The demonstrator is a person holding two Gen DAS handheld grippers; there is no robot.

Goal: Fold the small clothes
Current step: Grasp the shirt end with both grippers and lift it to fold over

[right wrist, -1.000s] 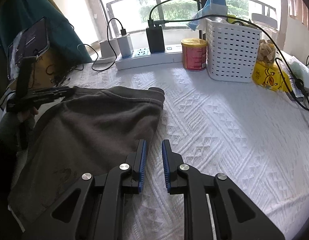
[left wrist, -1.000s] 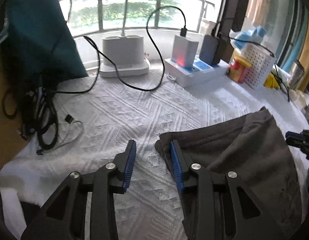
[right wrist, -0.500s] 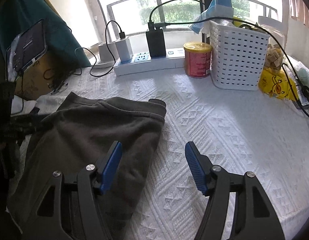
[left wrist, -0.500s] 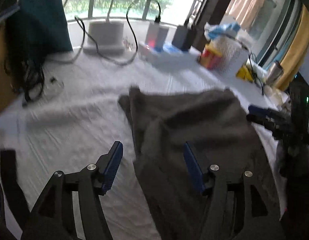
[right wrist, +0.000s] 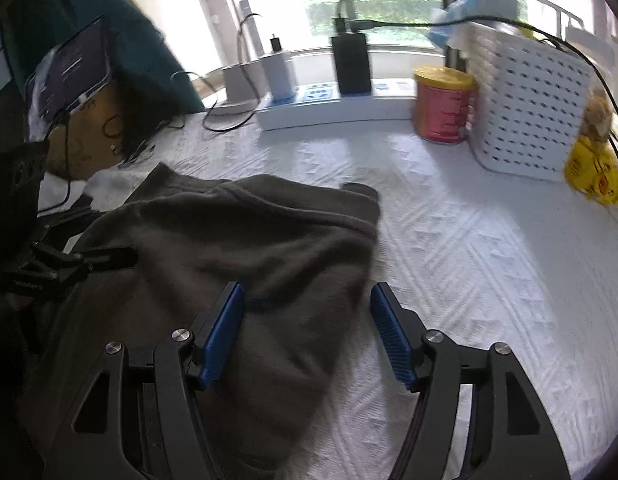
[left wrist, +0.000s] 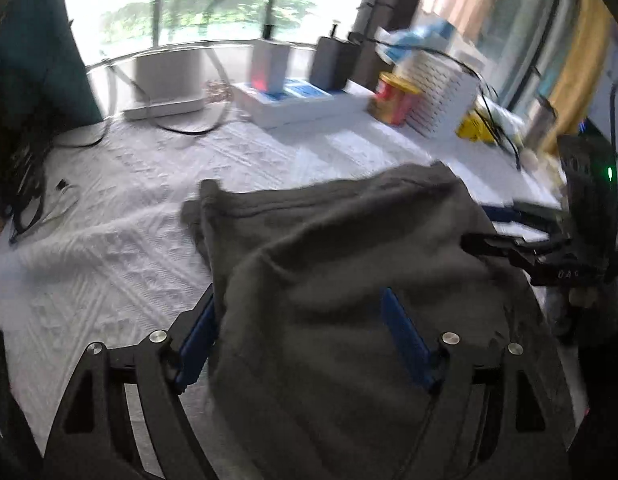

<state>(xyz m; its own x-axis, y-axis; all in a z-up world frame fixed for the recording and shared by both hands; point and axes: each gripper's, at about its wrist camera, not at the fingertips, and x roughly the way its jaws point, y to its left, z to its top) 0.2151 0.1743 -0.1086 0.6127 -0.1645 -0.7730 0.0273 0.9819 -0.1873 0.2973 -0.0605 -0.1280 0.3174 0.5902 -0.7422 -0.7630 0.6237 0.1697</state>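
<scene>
Basically, grey garment (right wrist: 245, 248) lies rumpled on the white cloth (right wrist: 469, 264), near side of the power strip (right wrist: 329, 108). Soft, limp, light: grab edges. Left gripper (left wrist: 305, 340) jaws just opened wide, straddling fabric; right gripper (right wrist: 307, 336) open over its edge.

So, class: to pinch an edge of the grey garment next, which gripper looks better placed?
Probably the right gripper: its open jaws straddle the grey garment's side edge. The left gripper hovers open over mid-cloth.
</scene>
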